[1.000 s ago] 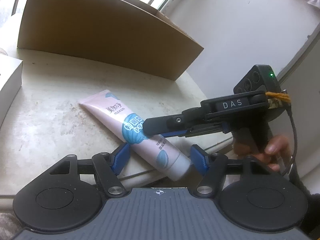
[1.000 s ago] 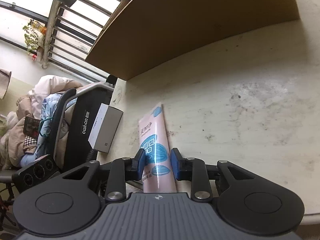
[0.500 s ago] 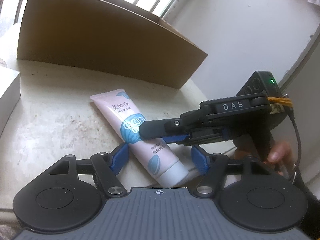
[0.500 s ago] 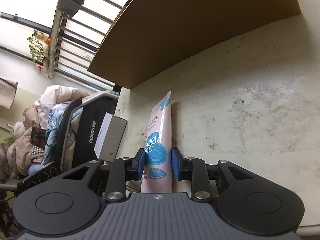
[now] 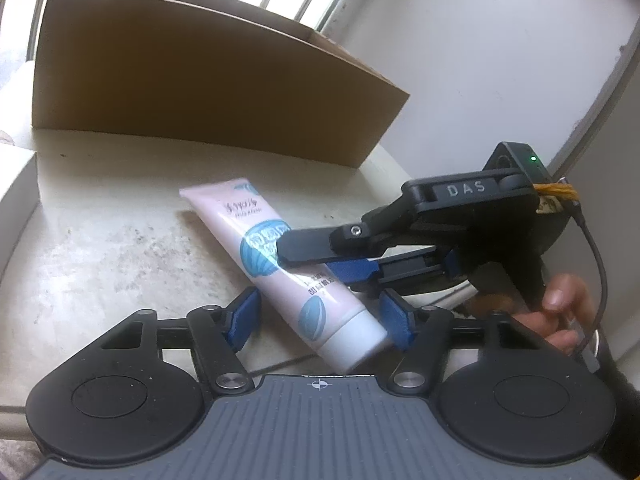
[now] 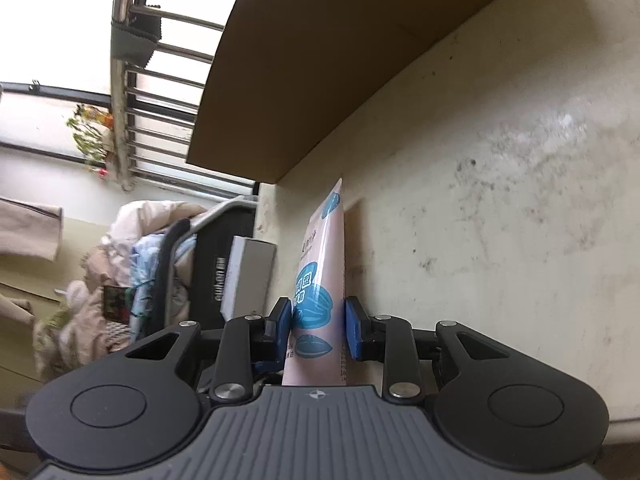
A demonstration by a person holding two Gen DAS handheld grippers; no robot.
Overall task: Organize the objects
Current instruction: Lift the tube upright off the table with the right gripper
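Observation:
A pink tube (image 5: 256, 236) with blue shell prints and a white cap lies slantwise over the pale table (image 5: 100, 240). My right gripper (image 5: 292, 264) reaches in from the right, shut on the tube's middle. In the right wrist view its blue pads press both sides of the tube (image 6: 320, 280), which stands on edge in the right gripper (image 6: 318, 326). My left gripper (image 5: 320, 318) straddles the cap end. Its jaws are closing, with a gap still left of the tube.
A large brown cardboard box (image 5: 200, 88) stands along the table's far side, also in the right wrist view (image 6: 320, 60). A white box (image 5: 16, 192) sits at the left edge. A person's hand (image 5: 560, 308) holds the right gripper. A chair with clothes (image 6: 160, 272) stands beyond the table.
The right gripper has rolled, which turned the tube from flat onto its edge. In the left wrist view the tube now lies further in between the left fingers, which stand slightly narrower.

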